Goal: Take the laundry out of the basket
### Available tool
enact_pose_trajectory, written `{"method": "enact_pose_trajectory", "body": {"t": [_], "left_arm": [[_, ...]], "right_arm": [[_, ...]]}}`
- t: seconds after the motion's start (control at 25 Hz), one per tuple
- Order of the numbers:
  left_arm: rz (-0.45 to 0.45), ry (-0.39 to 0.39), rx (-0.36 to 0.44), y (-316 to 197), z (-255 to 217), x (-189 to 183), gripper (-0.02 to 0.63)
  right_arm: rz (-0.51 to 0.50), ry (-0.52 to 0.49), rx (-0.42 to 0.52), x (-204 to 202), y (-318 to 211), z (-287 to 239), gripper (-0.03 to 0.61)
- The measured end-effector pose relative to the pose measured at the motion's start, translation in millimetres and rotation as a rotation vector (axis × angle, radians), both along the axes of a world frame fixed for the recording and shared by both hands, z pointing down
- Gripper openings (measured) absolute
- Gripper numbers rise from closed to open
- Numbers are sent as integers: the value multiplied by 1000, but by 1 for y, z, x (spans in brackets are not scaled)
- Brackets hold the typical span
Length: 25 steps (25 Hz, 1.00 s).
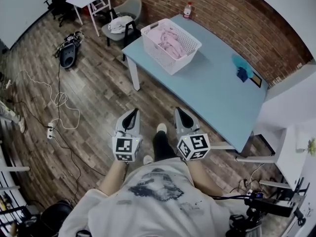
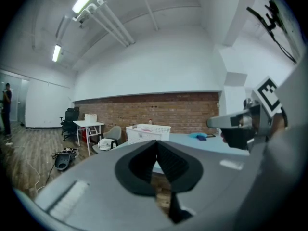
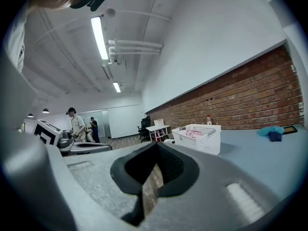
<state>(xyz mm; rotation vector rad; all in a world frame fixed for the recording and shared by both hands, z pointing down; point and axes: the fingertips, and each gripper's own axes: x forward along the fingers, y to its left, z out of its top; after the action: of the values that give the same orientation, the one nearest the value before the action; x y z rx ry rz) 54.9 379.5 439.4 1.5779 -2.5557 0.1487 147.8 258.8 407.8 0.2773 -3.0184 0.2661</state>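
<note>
Jaws pressed together and holding nothing, the left gripper (image 1: pixel 132 115) and the right gripper (image 1: pixel 180 112) point forward side by side in front of a person standing on a wooden floor (image 1: pixel 94 93). Each gripper view shows its dark pads meeting in a closed seam, with only floor and room beyond.

Past them, well apart from both tools, a white basket (image 1: pixel 161 58) sits near the far end of a pale blue table (image 1: pixel 217 88). Pink laundry (image 1: pixel 171 42) lies heaped inside, below the rim, apparently untouched. A teal cloth (image 1: pixel 240 62) rests farther along the tabletop, and a bottle (image 1: pixel 187 10) stands at the edge by the brick wall.

The task appears to be at its opening step, the approach: no garment has left the basket, and neither of the 2 grippers is within reach of it. The next move likely calls for closing the gap to the table, spreading 1 pair of jaws, reaching over the rim from above and pinching a fold of the pink fabric firmly enough to lift it clear of the lattice walls.
</note>
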Motion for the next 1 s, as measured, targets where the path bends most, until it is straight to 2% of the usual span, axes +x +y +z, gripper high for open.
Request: {"method": "enact_pose_trajectory", "body": {"t": [0.32, 0.64, 1.0], "left_arm": [[-2, -25, -31, -68, 12, -79, -11], [47, -60, -55, -219, -3, -182, -11], [92, -86, -101, -347, -12, -258, -11]], "right_arm": [[12, -20, -34, -78, -76, 20, -3], [48, -59, -58, -174, -223, 10, -3], [102, -69, -98, -235, -351, 10, -3]]}}
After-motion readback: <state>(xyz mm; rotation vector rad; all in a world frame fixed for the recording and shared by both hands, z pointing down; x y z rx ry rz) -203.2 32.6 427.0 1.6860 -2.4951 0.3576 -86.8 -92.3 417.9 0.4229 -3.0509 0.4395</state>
